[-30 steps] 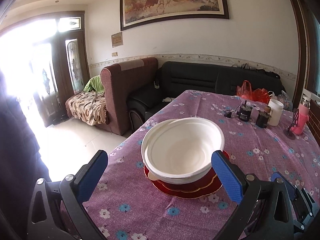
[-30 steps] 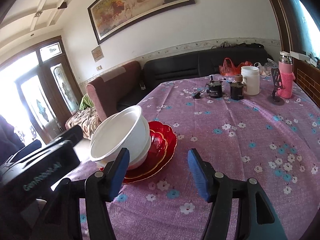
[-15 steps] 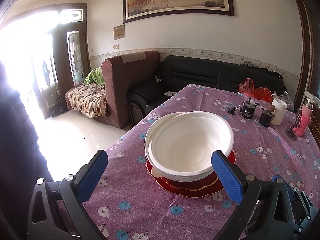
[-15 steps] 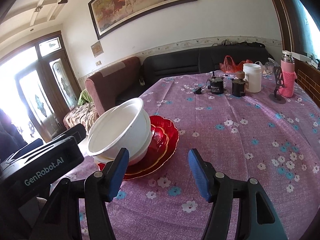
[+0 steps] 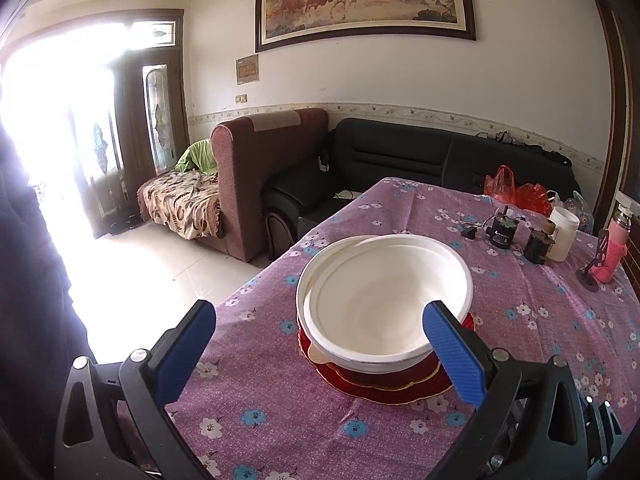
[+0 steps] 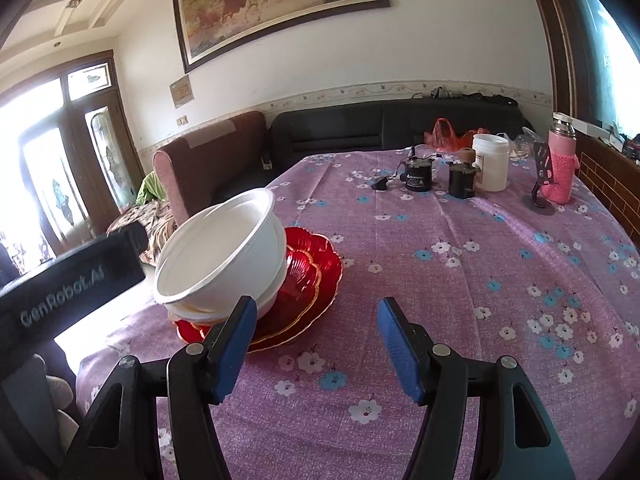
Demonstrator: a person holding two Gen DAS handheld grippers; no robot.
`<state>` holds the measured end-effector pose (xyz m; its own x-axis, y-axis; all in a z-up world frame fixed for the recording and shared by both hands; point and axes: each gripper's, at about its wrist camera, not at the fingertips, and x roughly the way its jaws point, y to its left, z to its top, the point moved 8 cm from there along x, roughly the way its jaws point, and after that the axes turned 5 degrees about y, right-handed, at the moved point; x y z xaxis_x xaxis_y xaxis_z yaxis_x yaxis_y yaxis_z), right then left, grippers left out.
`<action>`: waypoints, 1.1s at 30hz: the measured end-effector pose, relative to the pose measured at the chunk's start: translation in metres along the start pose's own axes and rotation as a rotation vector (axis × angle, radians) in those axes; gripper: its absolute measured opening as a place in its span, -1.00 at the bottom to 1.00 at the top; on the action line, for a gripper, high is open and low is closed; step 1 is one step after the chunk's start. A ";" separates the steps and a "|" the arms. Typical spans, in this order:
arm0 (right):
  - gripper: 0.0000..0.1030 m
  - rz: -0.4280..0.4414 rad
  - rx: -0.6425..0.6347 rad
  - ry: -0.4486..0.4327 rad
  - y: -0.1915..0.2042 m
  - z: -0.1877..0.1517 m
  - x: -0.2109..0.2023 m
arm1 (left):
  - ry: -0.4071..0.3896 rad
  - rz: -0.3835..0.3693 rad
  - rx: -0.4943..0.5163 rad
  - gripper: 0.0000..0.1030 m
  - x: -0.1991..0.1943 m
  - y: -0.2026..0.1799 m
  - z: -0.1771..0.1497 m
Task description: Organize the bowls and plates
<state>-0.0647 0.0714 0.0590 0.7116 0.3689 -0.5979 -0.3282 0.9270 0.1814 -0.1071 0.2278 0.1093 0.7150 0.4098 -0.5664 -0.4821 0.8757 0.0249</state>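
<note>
Left claw (image 5: pixel 320 354), still spread, has closed in on the bowls (image 5: pixel 384 300).

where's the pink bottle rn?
The pink bottle stands at the table's far right edge in both views, right of the white jar, beside the black stand.

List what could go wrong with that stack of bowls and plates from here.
1. The top white bowl sits tilted in the bowl beneath; a nudge may tip it off.
2. The red plates lie near the table edge, so a push could send them off.
3. Both the left hand-held gripper and the right hand-held gripper are open, gripping nothing.
</note>
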 end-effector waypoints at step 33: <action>0.53 -0.084 -0.076 0.024 0.031 -0.011 0.005 | 0.145 -0.187 -0.176 1.00 0.039 0.042 -0.024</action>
<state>-0.0782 0.1013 0.0536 0.7241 0.2875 -0.6270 -0.3146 0.9466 0.0706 -0.1118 0.2746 0.0681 0.7260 0.1933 -0.6600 -0.4381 0.8697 -0.2273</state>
